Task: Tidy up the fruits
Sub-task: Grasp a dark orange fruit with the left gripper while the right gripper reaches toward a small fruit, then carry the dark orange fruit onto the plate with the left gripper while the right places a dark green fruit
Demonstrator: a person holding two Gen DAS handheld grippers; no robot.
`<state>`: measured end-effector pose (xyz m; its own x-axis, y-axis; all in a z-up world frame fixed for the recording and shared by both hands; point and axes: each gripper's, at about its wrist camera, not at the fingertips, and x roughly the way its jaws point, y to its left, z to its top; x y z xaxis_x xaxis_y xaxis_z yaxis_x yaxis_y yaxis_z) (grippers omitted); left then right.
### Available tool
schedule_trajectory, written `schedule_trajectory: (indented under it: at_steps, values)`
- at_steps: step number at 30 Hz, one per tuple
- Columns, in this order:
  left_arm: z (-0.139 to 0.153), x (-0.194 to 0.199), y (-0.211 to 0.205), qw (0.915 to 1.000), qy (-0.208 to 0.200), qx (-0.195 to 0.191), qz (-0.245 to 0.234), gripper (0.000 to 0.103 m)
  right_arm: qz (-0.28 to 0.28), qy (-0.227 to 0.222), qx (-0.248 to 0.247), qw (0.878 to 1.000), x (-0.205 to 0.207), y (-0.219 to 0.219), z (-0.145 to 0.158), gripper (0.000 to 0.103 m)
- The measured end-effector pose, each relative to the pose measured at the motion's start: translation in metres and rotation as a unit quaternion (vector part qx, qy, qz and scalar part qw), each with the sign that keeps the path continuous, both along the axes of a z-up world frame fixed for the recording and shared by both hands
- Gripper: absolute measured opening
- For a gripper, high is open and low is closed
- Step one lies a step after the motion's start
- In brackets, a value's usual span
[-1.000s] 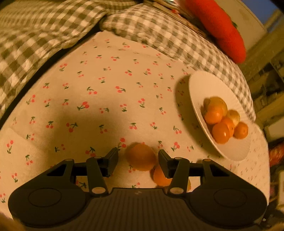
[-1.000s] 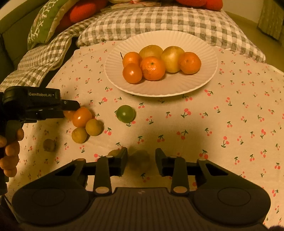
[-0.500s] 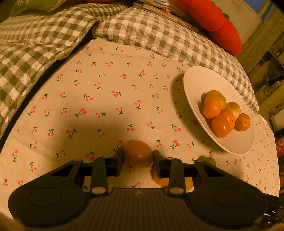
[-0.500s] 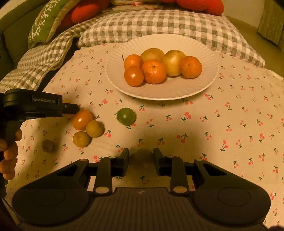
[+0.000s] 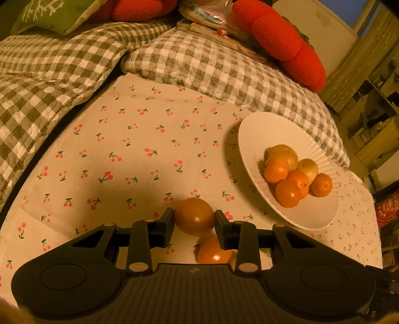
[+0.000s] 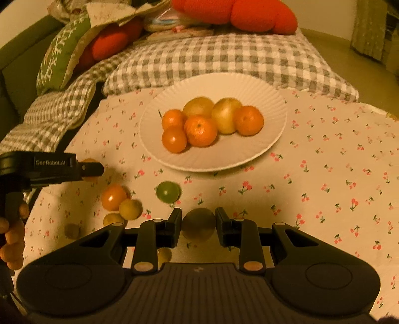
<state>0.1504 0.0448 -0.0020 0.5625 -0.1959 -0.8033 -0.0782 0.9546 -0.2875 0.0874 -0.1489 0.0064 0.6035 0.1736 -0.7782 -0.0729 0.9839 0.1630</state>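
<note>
My left gripper (image 5: 194, 217) is shut on a round orange-brown fruit (image 5: 194, 210), just above the cherry-print cloth. A shiny orange fruit (image 5: 213, 253) lies under it. The white ribbed plate (image 5: 251, 139) with several oranges and yellowish fruits (image 5: 289, 174) stands to the right. My right gripper (image 6: 198, 220) is shut on a dull green-brown fruit (image 6: 198, 228); I cannot tell if it is clear of the cloth. Beyond it stands the plate (image 6: 270, 104). Left of it, the left gripper (image 6: 93, 170) hangs over loose fruits: a green one (image 6: 167, 191), an orange one (image 6: 114, 197), a yellow one (image 6: 130, 208).
Grey checked cushions (image 6: 224, 59) border the cloth behind the plate, with red knitted pillows (image 6: 237, 12) and a green pillow (image 6: 62, 57) farther back. A person's hand (image 6: 12, 236) holds the left gripper's handle. Two more small fruits (image 6: 113, 219) (image 6: 72, 230) lie near the cloth's left edge.
The left jaws have closed from open onto the orange-brown fruit and lifted it slightly. The right jaws have tightened on the dull fruit, and that view has tipped up a little.
</note>
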Motion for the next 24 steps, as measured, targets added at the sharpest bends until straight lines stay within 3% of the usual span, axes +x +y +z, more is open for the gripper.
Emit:
schedule_trajectory:
  at_steps: [8,18,24]
  values:
    - [0.013,0.004,-0.013,0.9992,-0.032,-0.017,-0.018,0.021,-0.024,-0.025,0.019,0.999,0.004,-0.014,0.012,0.026]
    - [0.025,0.002,-0.062,0.9922,-0.061,-0.058,-0.092,0.021,-0.059,-0.054,0.056,0.995,0.012,-0.036,0.018,0.026]
    - [0.021,0.008,-0.088,0.9895,-0.068,-0.056,-0.115,0.021,-0.075,-0.067,0.07,0.992,0.018,-0.046,0.018,0.026]
